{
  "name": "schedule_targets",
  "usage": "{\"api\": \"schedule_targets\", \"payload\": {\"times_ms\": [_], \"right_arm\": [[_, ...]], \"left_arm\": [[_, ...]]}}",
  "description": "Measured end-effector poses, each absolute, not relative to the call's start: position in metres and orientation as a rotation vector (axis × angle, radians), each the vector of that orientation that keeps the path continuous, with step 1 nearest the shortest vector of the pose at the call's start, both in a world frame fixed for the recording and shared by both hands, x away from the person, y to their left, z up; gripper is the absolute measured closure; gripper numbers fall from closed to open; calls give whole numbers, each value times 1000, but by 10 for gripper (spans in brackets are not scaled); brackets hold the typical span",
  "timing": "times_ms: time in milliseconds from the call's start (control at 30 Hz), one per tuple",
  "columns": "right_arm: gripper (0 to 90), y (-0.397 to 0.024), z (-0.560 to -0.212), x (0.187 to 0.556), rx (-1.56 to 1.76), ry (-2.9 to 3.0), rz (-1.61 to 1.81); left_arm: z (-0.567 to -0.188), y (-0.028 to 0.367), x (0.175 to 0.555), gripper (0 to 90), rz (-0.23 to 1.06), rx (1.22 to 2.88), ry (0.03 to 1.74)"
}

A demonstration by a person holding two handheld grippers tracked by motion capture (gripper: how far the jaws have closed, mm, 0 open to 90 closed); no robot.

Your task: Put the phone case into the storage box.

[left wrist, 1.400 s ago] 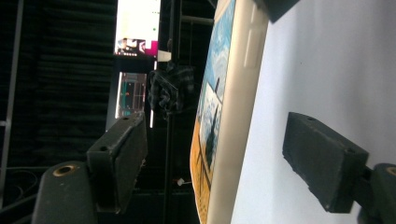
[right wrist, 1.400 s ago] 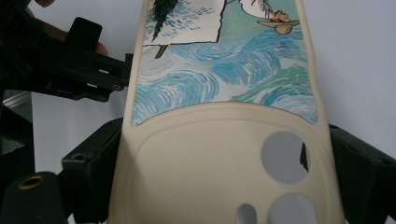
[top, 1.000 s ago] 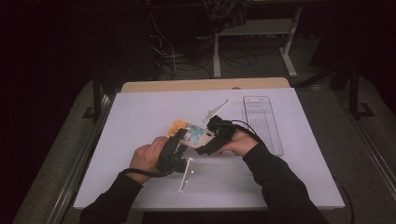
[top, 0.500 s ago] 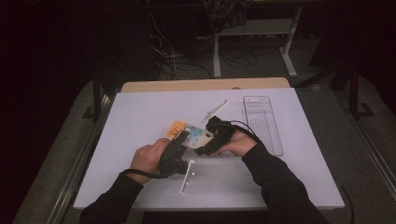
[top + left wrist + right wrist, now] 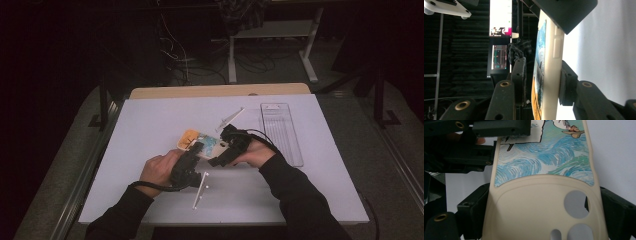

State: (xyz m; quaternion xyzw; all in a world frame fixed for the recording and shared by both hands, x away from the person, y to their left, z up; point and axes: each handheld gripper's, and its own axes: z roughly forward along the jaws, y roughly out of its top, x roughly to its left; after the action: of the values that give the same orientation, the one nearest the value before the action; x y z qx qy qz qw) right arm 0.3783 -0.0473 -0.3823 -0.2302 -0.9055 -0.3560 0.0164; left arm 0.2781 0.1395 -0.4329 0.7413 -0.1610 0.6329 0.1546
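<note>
Held above the middle of the white worktop (image 5: 150,135): a cream-coloured phone case with a painted blue-and-orange wave picture on its back (image 5: 202,146), gripped from both ends. Right gripper (image 5: 226,150) clamped across the camera-cutout end, jaws standing wide on the case's two long edges, seen in the right gripper view with the cream rim (image 5: 544,202) filling the span between them. Left gripper (image 5: 192,152) at the opposite end, jaws just closing in across the thickness of the case; in the left gripper view one pad (image 5: 566,82) pressed against the plain cream side, the other jaw close beside the painted face, a sliver of gap perhaps left, hard to tell. Case turned edge-on there, picture side (image 5: 539,67) facing away from the worktop. Left hand (image 5: 160,167) and right hand (image 5: 255,152) near each other, dark sleeves entering from the near edge. Lying on the worktop: a clear ridged plastic tray (image 5: 281,131) well to the right, a thin white strip (image 5: 231,118) just beyond the right gripper, and another slim white rod (image 5: 200,190) beside the left gripper.
</note>
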Motion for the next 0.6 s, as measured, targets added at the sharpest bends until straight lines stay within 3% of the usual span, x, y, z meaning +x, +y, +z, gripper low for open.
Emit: {"api": "schedule_targets", "payload": {"times_ms": [600], "right_arm": [[94,-49,-380,378,-752,-2769,-1099]], "left_arm": [[-430,138,278,784,1786,2158,-485]]}}
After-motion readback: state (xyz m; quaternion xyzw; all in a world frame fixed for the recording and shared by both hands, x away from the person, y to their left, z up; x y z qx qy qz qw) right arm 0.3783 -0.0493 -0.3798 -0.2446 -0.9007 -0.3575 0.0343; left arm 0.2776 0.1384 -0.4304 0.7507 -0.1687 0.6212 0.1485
